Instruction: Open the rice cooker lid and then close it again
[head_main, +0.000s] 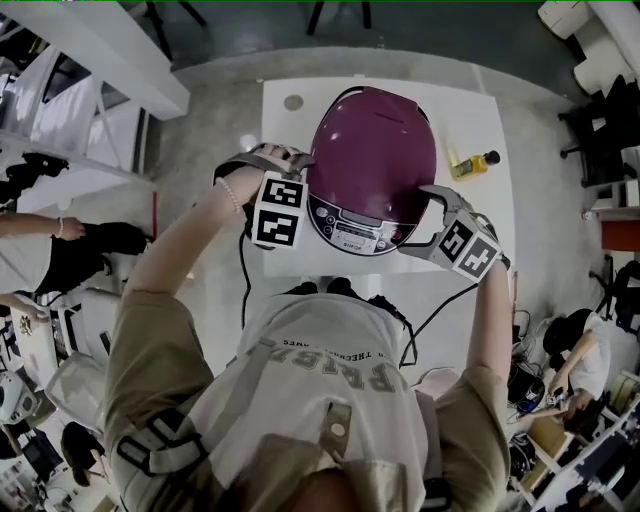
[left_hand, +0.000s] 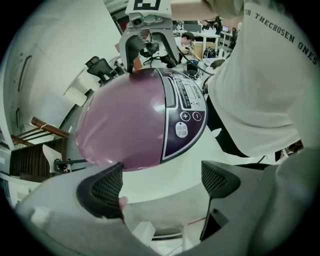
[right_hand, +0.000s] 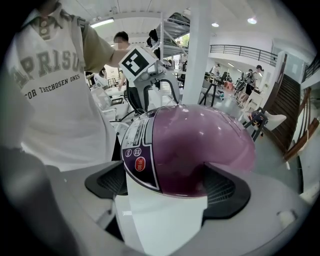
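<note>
Right gripper (right_hand: 167, 187), jaws spread wide, straddles the white cooker (right_hand: 165, 222); left gripper (left_hand: 165, 187) gapes empty beside its shut, glossy, domed purple lid (left_hand: 125, 125).

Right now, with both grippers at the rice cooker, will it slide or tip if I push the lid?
The glossy domed lid looks slippery; a grip may skid off. The rice cooker is squat, so probably resists tipping. On the smooth table it could slide under a sideways shove; the right gripper, jaws apart around it, might steady it.
</note>
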